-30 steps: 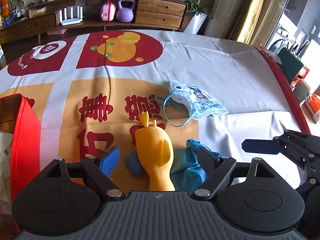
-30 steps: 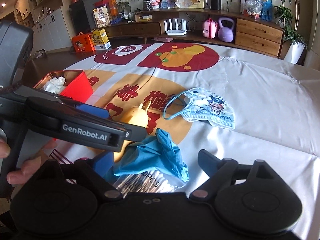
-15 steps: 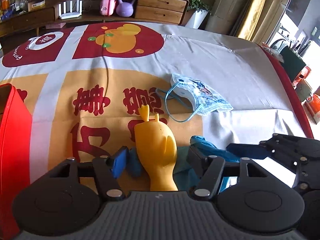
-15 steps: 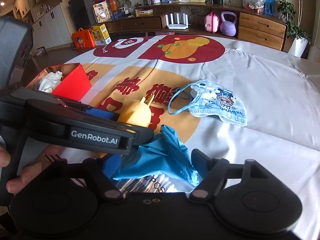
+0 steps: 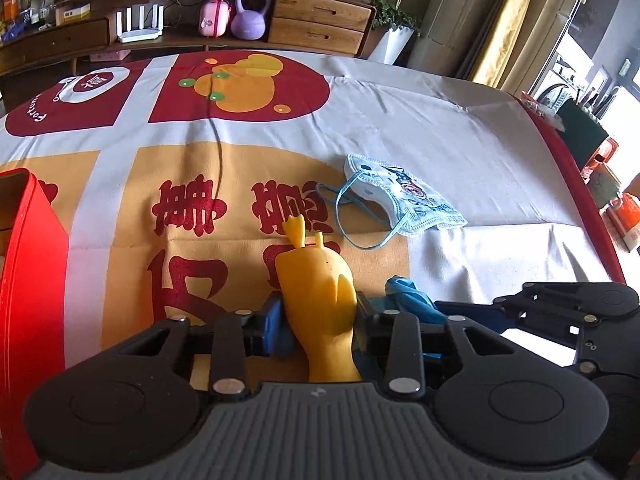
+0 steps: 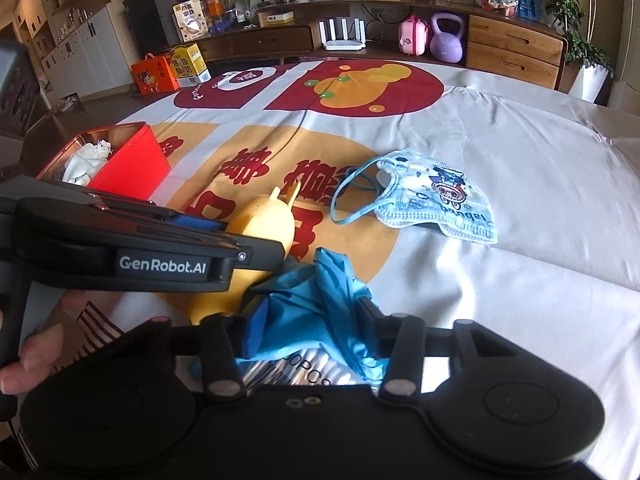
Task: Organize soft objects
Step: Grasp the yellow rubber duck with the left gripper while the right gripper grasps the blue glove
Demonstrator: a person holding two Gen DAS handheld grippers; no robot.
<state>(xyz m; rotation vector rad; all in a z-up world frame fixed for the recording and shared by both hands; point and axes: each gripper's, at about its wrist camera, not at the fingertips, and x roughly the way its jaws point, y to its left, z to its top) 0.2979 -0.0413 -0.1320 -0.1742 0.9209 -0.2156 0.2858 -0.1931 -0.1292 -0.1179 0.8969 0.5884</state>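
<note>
A yellow rubber duck toy lies on the printed cloth, head pointing away from me. My left gripper is closing its jaws on it, and both pads touch its sides. Just to its right lies a crumpled blue glove on a clear packet of cotton swabs. My right gripper is closing its jaws too, with the glove bunched between the pads. A printed face mask lies flat farther off to the right.
A red tin box holding white cloth stands at the left. A thin dark cord runs across the cloth. A person's hand grips the left tool. Shelves and drawers line the far wall.
Both grippers' jaws have narrowed from wide apart to snug, the left around the yellow toy and the right around the blue glove. Neither hand has shifted noticeably.
</note>
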